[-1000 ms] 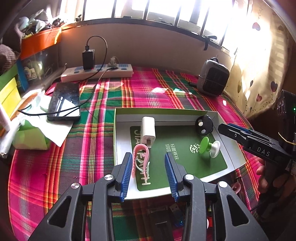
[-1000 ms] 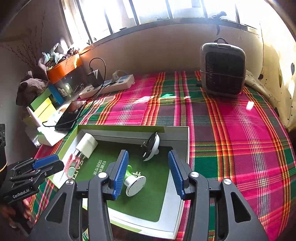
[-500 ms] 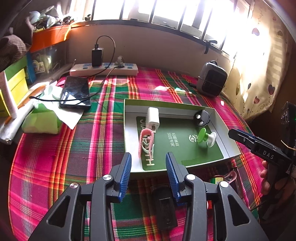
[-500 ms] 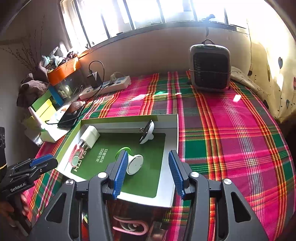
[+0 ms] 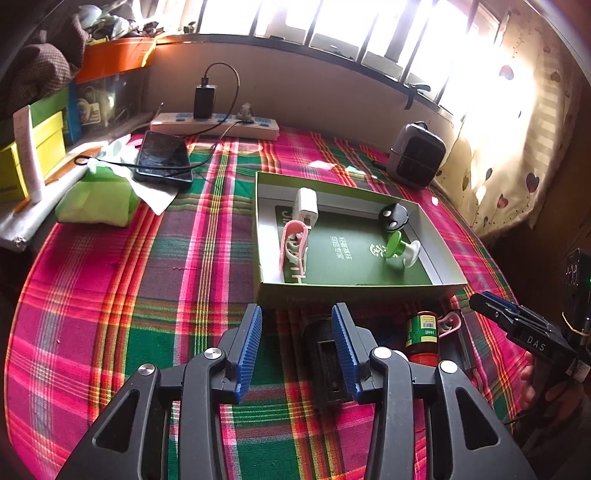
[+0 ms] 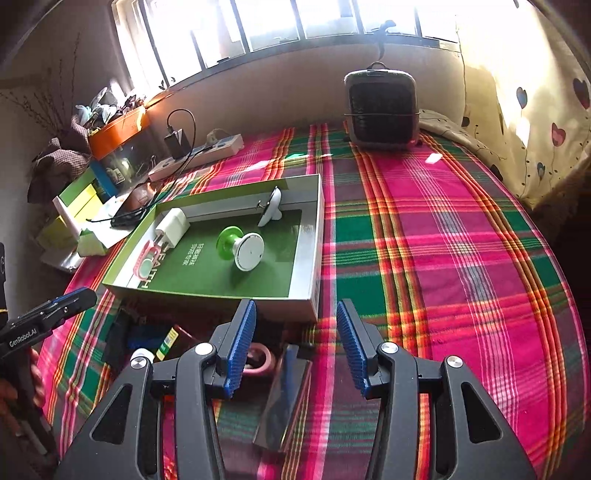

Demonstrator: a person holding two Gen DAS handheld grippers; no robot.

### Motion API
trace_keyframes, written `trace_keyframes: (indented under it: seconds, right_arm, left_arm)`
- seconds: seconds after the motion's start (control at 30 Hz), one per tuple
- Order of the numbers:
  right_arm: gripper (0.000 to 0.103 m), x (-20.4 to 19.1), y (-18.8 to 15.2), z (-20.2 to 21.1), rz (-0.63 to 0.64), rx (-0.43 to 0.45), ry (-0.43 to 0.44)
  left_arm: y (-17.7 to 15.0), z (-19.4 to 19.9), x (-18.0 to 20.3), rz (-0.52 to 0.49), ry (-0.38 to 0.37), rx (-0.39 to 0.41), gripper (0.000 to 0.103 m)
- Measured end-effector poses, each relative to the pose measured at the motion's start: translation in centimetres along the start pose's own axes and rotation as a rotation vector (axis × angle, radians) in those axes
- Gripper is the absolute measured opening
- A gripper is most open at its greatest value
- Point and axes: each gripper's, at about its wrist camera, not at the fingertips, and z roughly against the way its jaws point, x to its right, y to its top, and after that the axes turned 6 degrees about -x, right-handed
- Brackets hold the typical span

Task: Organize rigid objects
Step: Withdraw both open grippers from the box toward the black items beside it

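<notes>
A table under a pink and green plaid cloth (image 6: 424, 229) stands below a barred window (image 6: 295, 22) with bright daylight. Right of the window hangs a heart-print curtain (image 6: 546, 122). A beige wall (image 5: 295, 85) runs beneath the window.

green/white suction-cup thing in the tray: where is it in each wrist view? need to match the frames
Left wrist: the green and white suction cup lies right of centre, in the tray's right half, just below the black round piece.
Right wrist: it lies left of centre, mid-tray.
Shared landmark: the white charger plug, tray far-left corner in both.
</notes>
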Motion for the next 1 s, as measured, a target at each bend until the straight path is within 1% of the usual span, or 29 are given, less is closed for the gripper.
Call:
trace_keyframes:
  seconds: [0.2,0.27,0.4,0.6,0.73,0.8,1.0]
  right_arm:
    - [0.048,0.2,-2.2,0.8,-0.009,-0.028,-0.044]
    - [0.052,0.1,-2.8,0.7,-0.007,-0.039,-0.052]
    - [0.053,-0.5,-3.8,0.1,0.006,-0.073,-0.065]
    - [0.054,-1.6,-4.0,-0.7,0.041,-0.093,-0.113]
    - [0.054,-2.5,-4.1,-1.2,0.087,-0.097,-0.175]
    - [0.054,-2.9,-4.1,-1.3,0.104,-0.095,-0.181]
    - [0.054,-3.0,-3.9,-1.5,0.093,-0.094,-0.188]
  left_arm:
    - [-1.1,0.2,-0.8,0.018,-0.01,-0.007,0.039]
    - [-1.4,0.2,-1.1,0.024,-0.014,-0.011,0.039]
    - [-1.9,0.1,-1.4,0.028,-0.021,-0.022,0.039]
    - [-2.2,0.1,-1.7,0.025,-0.034,-0.03,0.039]
    - [-2.4,-0.1,-1.8,0.025,-0.04,-0.041,0.039]
    - [-2.4,-0.2,-1.8,0.023,-0.044,-0.046,0.039]
    - [-2.4,-0.6,-1.6,0.014,-0.054,-0.061,0.039]
